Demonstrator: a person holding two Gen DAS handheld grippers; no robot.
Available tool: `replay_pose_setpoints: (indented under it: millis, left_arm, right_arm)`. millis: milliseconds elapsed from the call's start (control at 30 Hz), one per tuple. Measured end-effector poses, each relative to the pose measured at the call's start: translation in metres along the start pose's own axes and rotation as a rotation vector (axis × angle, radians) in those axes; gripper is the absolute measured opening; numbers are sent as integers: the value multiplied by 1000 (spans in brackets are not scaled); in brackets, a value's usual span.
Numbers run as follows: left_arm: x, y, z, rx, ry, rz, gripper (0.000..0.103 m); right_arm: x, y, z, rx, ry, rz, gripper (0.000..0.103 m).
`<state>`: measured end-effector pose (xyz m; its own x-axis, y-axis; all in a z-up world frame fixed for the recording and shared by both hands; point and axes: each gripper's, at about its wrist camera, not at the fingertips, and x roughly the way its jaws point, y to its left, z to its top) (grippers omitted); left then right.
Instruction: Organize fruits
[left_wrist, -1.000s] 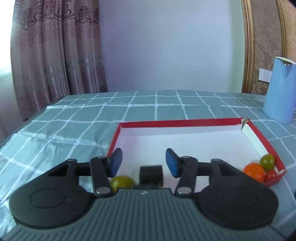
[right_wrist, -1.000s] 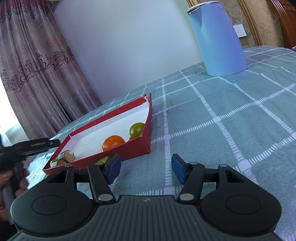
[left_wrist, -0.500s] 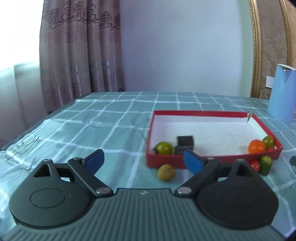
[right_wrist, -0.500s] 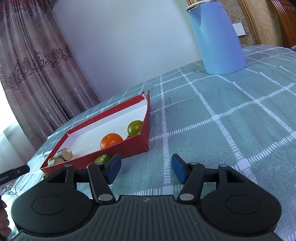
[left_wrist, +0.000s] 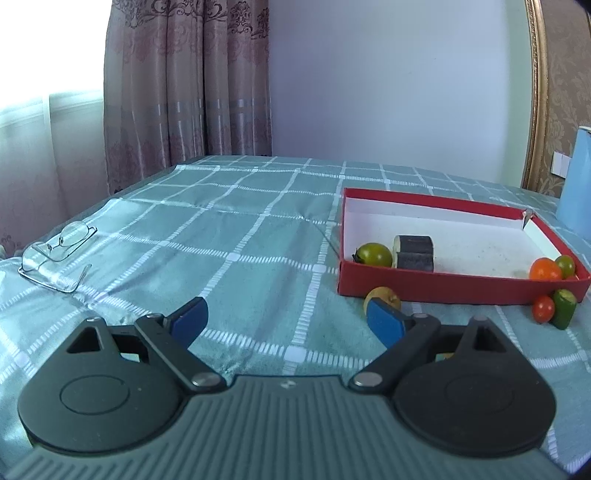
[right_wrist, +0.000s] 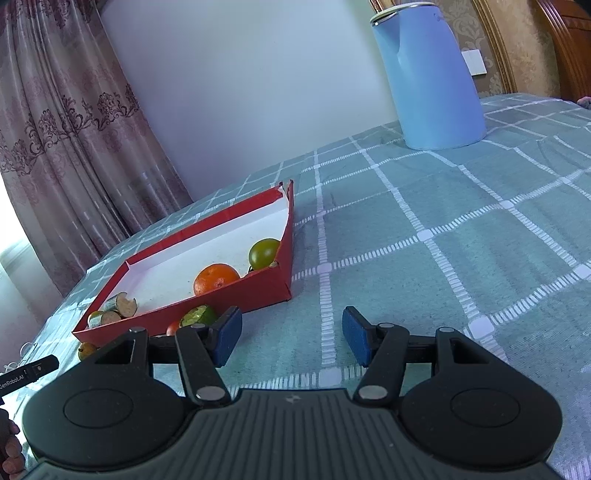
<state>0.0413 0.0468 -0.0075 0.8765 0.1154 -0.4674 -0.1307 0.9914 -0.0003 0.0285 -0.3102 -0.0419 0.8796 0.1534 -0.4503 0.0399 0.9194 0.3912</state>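
A red box (left_wrist: 461, 286) with a white floor lies on the checked cloth. Inside are a green tomato (left_wrist: 373, 254), two dark cut pieces (left_wrist: 413, 251), an orange (left_wrist: 545, 268) and another green fruit (left_wrist: 565, 264). Outside its front wall lie a yellow fruit (left_wrist: 380, 295), a red tomato (left_wrist: 543, 308) and a green piece (left_wrist: 563, 313). My left gripper (left_wrist: 286, 317) is open and empty, in front and left of the box. My right gripper (right_wrist: 291, 334) is open and empty, beside the box (right_wrist: 236, 295), near the green piece (right_wrist: 199, 315).
Eyeglasses (left_wrist: 55, 254) lie at the cloth's left edge. A blue kettle (right_wrist: 428, 77) stands at the back right. The left gripper's side (right_wrist: 29, 373) shows at the lower left of the right wrist view.
My left gripper has pulled back out of the box and to the left, opening wider, leaving the green tomato and dark pieces inside. The right gripper has barely shifted.
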Motion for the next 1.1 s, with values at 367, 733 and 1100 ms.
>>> replay_pose_setpoints:
  millis: [367,733,1100]
  left_arm:
    - [2,11,-3,-68,25,-10,94]
    - [0,9,-4,-59,17,-6,94]
    - [1,8,-4,-55,22,-8,94]
  right_arm:
    - [-7,12,-7,-63,22,6,59]
    - [-15,41,-18,-212,38,7,59]
    - [18,75,-11,-335,63,16,59]
